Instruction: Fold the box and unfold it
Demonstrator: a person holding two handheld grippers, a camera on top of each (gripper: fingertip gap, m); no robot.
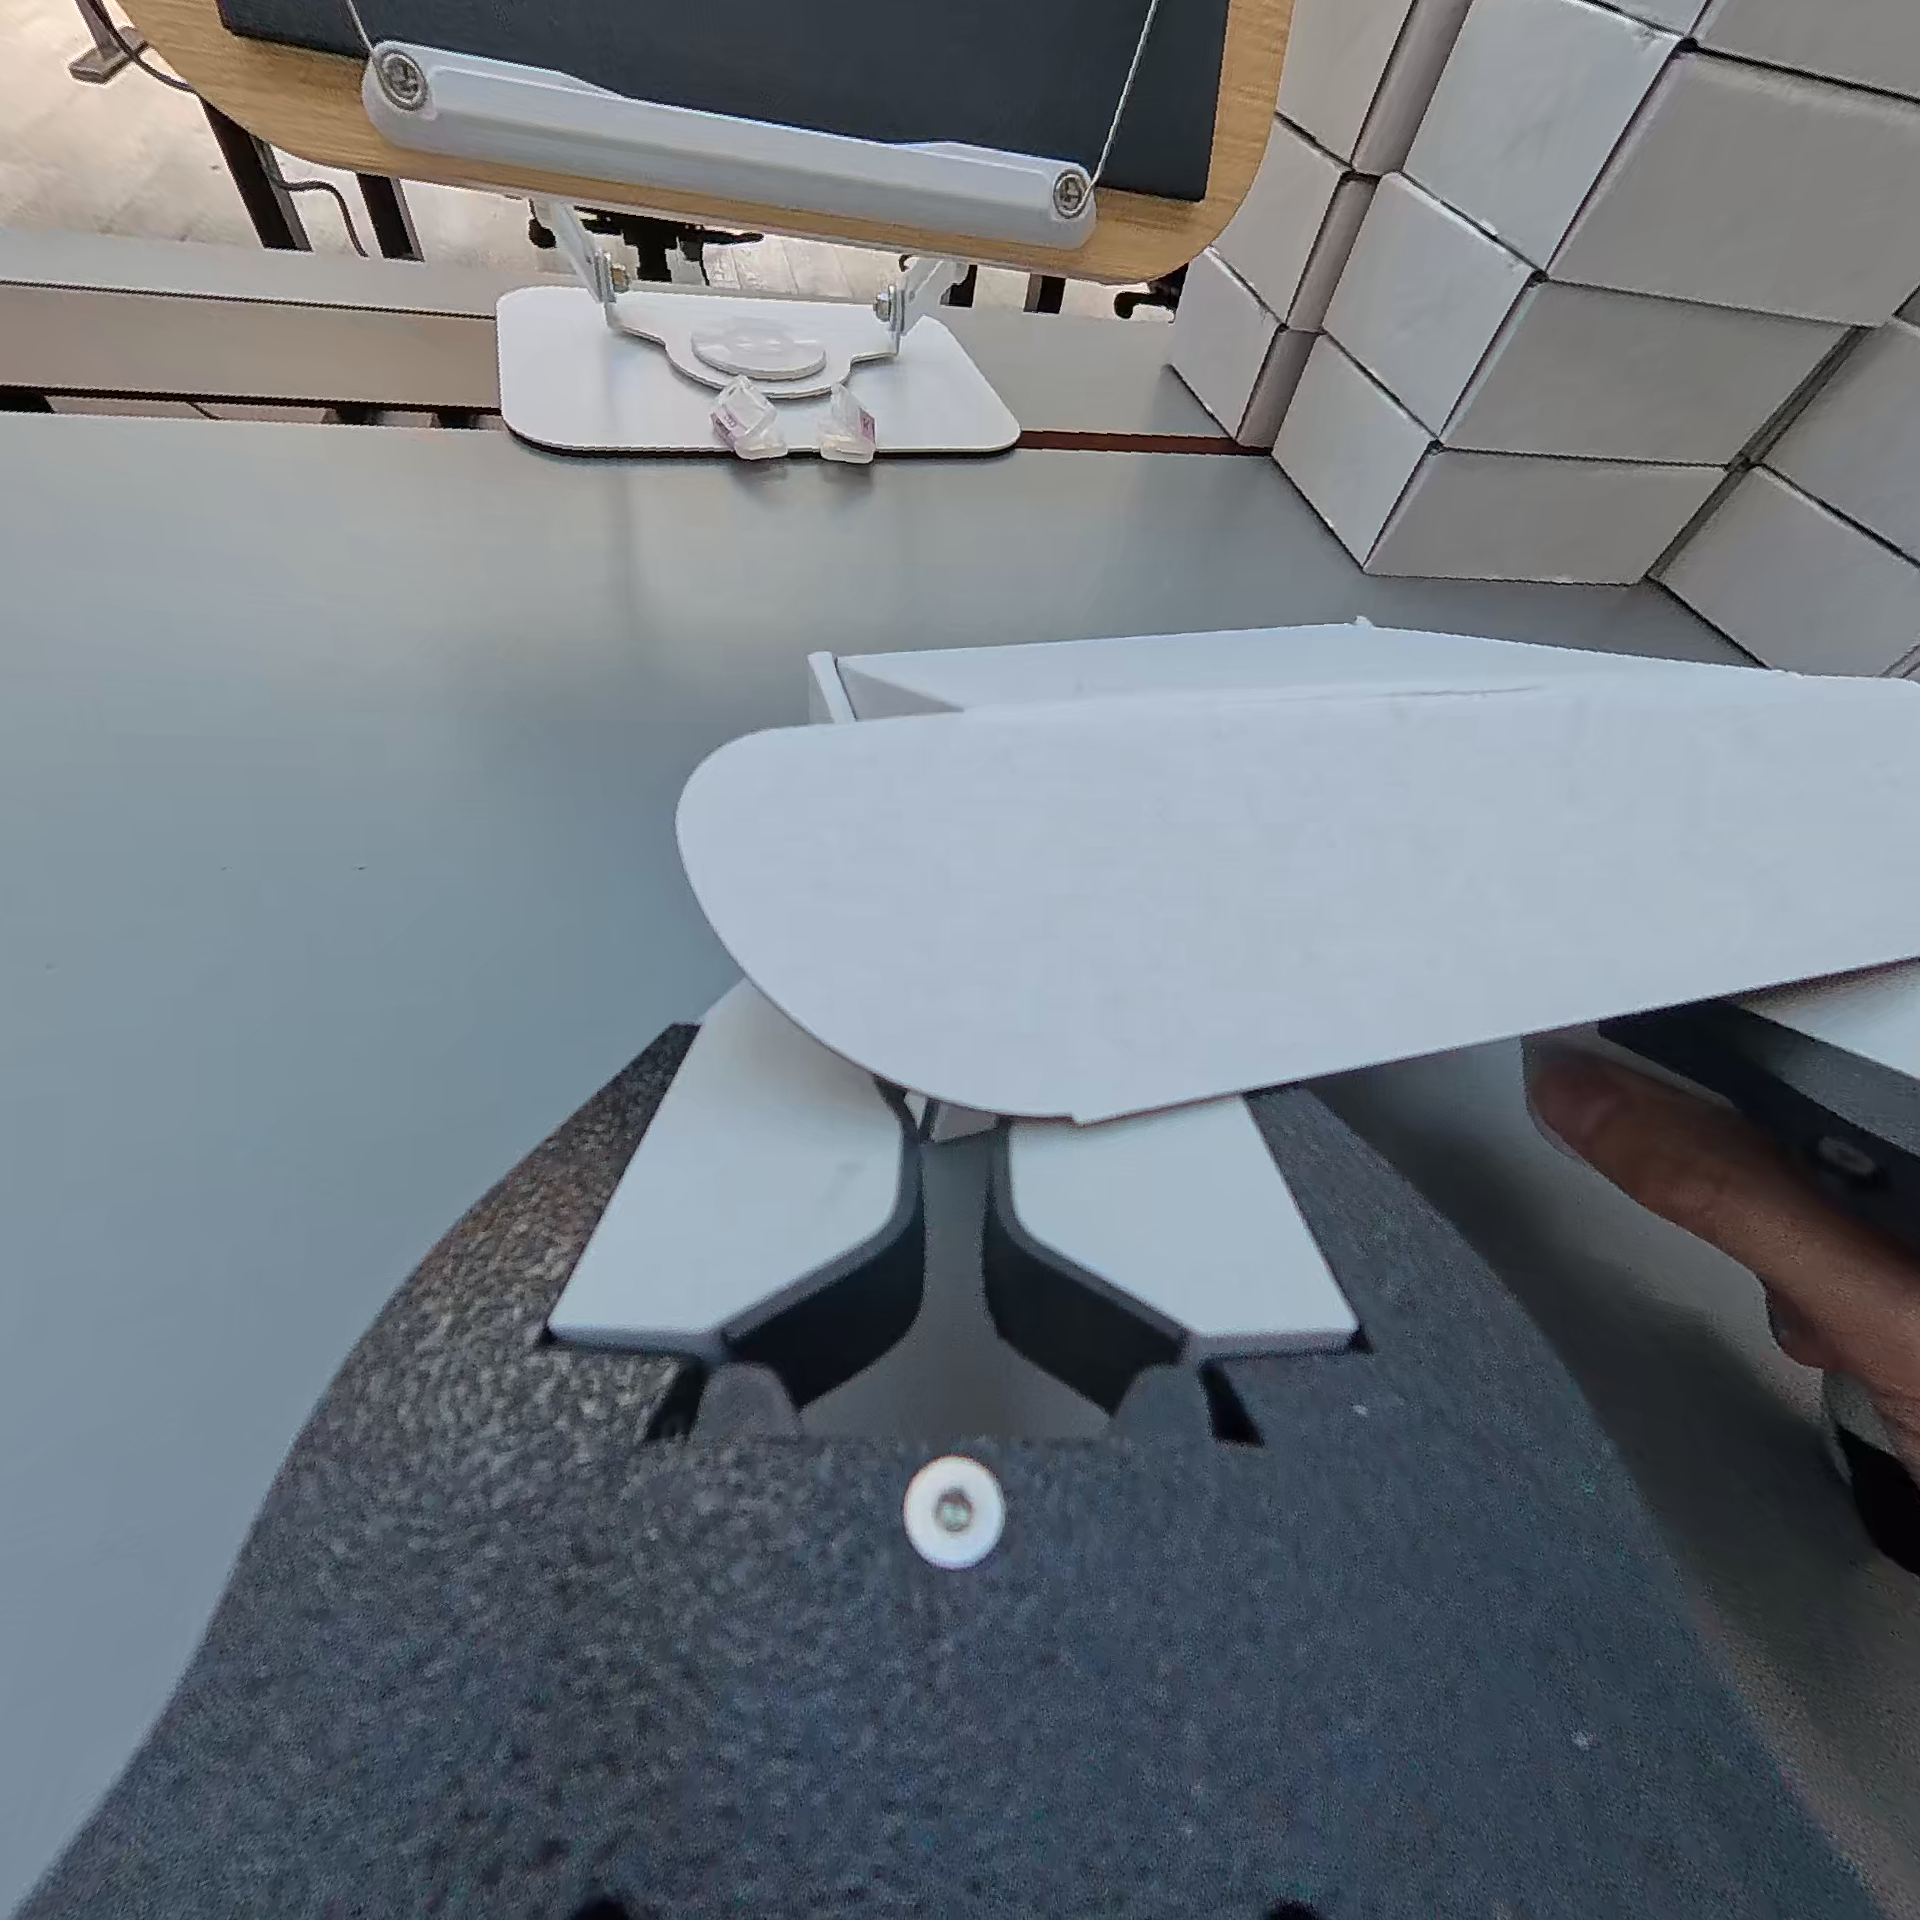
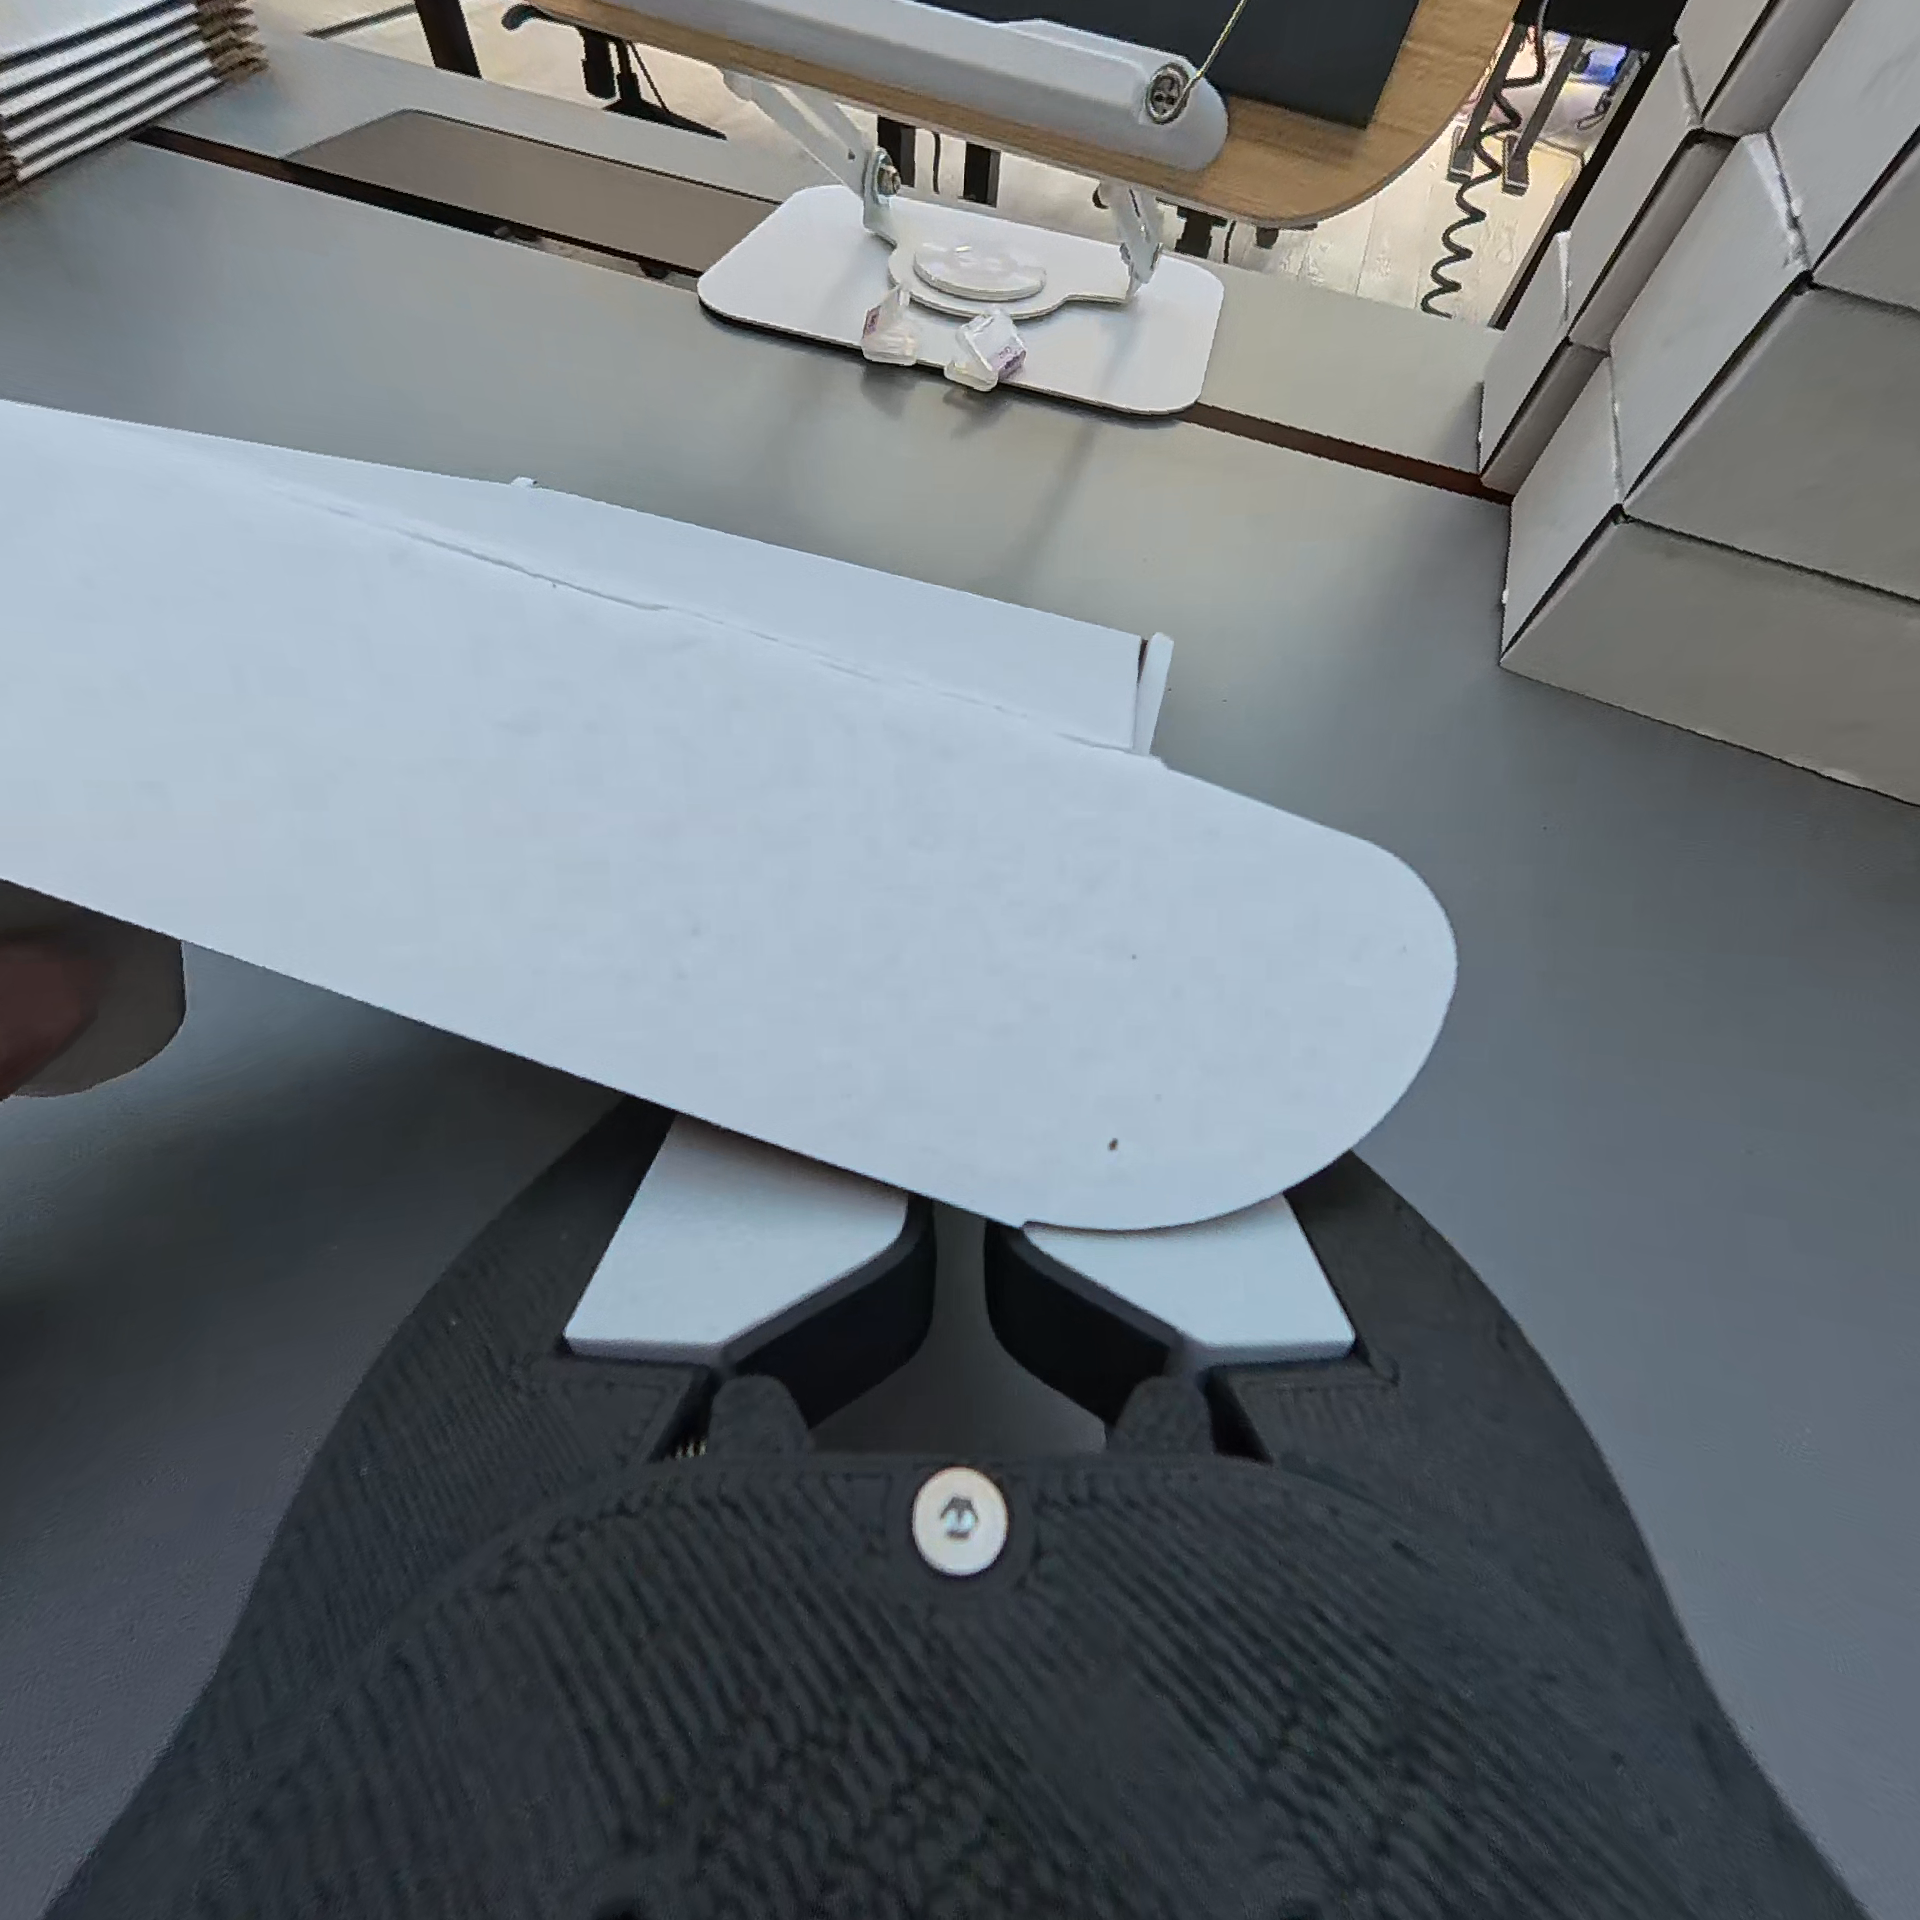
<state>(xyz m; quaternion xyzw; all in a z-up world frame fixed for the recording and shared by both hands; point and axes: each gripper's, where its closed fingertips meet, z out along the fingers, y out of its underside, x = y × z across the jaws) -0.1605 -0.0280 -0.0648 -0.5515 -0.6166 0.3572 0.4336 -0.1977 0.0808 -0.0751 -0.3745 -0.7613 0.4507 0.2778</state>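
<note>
A white cardboard box (image 1: pixel 1143 670) stands on the grey table (image 1: pixel 312 727), and its long lid flap (image 1: pixel 1247 894) with rounded corners reaches toward me. My left gripper (image 1: pixel 951 1112) sits under the flap's left corner with its jaws close together and its fingertips hidden by the card. My right gripper (image 2: pixel 961 1210) sits the same way under the flap's right corner (image 2: pixel 1143 987). The flap rests on top of both grippers, raised off the table. The box body (image 2: pixel 935 634) lies behind the flap. The other gripper's black body (image 1: pixel 1766 1091) and a person's fingers (image 1: pixel 1714 1195) show at the right edge.
A tablet stand with a white base (image 1: pixel 758 384) and a wood-edged board stands at the table's far edge. Stacked white boxes (image 1: pixel 1610 364) fill the far right. A pile of flat cardboard sheets (image 2: pixel 104 83) lies at the far left.
</note>
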